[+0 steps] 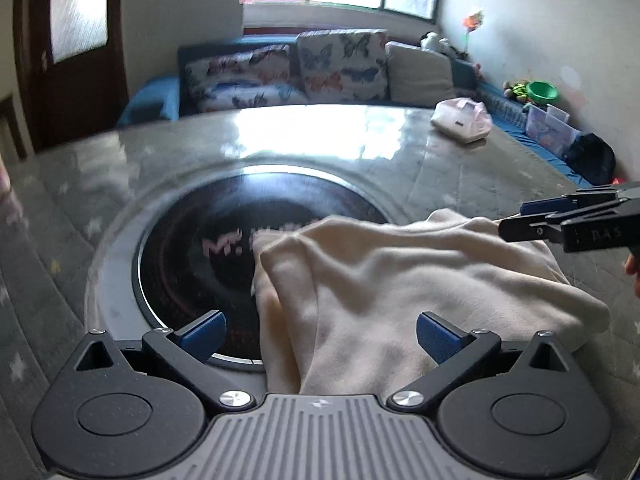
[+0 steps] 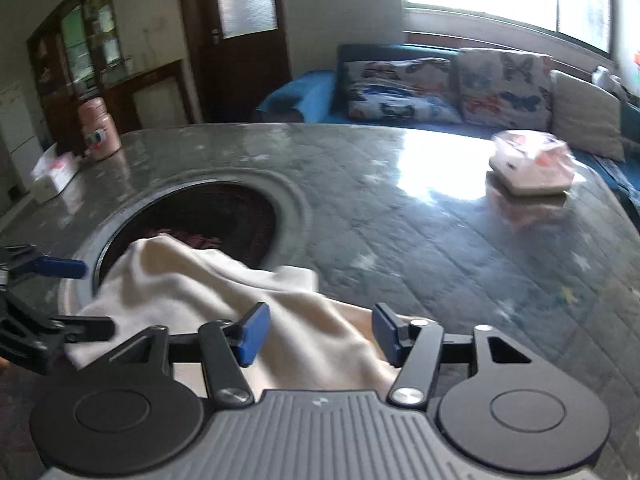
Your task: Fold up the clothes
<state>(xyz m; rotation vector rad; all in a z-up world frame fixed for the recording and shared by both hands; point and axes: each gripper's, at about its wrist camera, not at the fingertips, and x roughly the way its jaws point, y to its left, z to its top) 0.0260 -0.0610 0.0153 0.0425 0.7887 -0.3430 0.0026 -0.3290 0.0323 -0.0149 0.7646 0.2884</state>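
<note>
Beside and partly over the dark round inset (image 1: 192,264) of the grey worktop (image 1: 320,148) lies a rumpled cream garment (image 1: 400,292). Left tongs (image 1: 320,334) stand spread wide, the cloth lying loose between the blue pads. Right tongs (image 2: 320,334) are parted too, cloth between them, ungripped. Far across the worktop from the inset sits a folded pink bundle (image 1: 462,120).

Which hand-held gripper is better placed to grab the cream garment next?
Probably the right hand-held gripper: its jaws are narrower and straddle a raised fold of the cream garment. The left hand-held gripper is spread wider over it.
</note>
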